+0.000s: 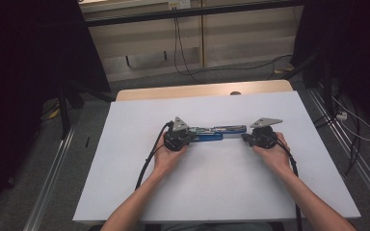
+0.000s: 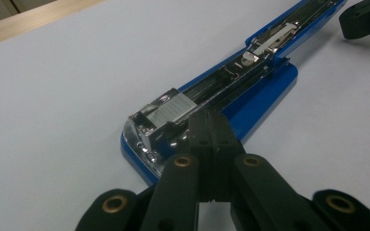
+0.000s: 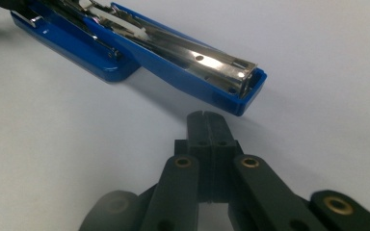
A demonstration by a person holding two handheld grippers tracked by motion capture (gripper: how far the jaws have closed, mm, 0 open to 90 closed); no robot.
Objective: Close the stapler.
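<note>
A blue stapler (image 1: 212, 133), swung fully open, is lying flat near the centre of the high view on a white table (image 1: 221, 192), its two halves stretching left to right in one long line. In the left gripper view it is running from the lower centre toward the upper right of the frame, and a silver strip of staples (image 2: 173, 109) is sitting in the metal channel at the near end. In the right gripper view the blue top half (image 3: 192, 72) is reaching from the upper left down toward the centre, with its shiny metal channel facing up.

The left gripper (image 2: 211, 126) is pressing its tips, closed tight together with nothing between them, against the stapler's base just beside the staples. The right gripper (image 3: 207, 126) is pointing at the other end, near the blue tip but apart from it, its jaws likewise pressed together and gripping nothing.

In the high view a person's bare forearms are coming up from the bottom edge, each hand wrapped around a gripper at either end of the stapler. A strip of wooden tabletop (image 1: 197, 90) is showing beyond the white surface, toward the top of the frame.
</note>
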